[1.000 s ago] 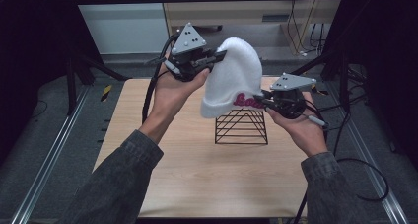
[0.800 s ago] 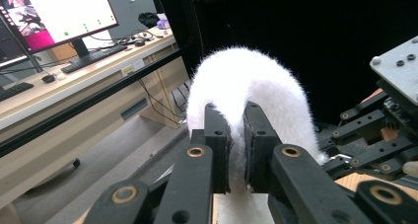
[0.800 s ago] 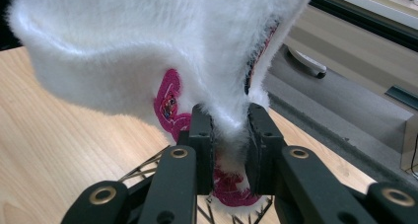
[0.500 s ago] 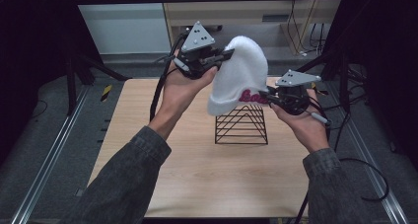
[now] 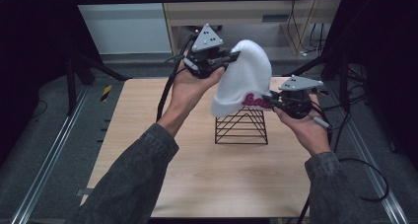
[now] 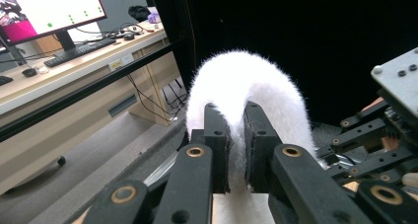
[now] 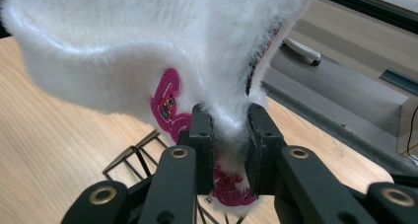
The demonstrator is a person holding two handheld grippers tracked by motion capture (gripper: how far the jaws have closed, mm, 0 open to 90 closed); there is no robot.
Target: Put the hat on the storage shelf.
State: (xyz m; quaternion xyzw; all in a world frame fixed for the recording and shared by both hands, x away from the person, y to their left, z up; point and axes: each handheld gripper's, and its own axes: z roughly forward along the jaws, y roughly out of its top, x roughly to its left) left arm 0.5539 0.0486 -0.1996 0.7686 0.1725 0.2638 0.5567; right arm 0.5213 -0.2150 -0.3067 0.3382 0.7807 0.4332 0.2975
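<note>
Left gripper (image 5: pixel 231 57) clamped on white fuzzy hat (image 5: pixel 245 76) near its crown, right gripper (image 5: pixel 270 101) pinching the brim by the pink lettering. Hat hanging just above black wire stand (image 5: pixel 241 127), stand at six o'clock below it, long axis slanting eleven to five. Right hand nearer the stand, probably; hat opening hard to see.

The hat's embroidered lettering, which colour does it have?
Pink-magenta lettering on the white hat; the right gripper view shows it best.

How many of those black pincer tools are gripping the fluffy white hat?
2. The left gripper pinches the fluffy white hat with pink lettering near its top; the right gripper pinches its lower edge, by the lettering, above the black wire pyramid stand.
</note>
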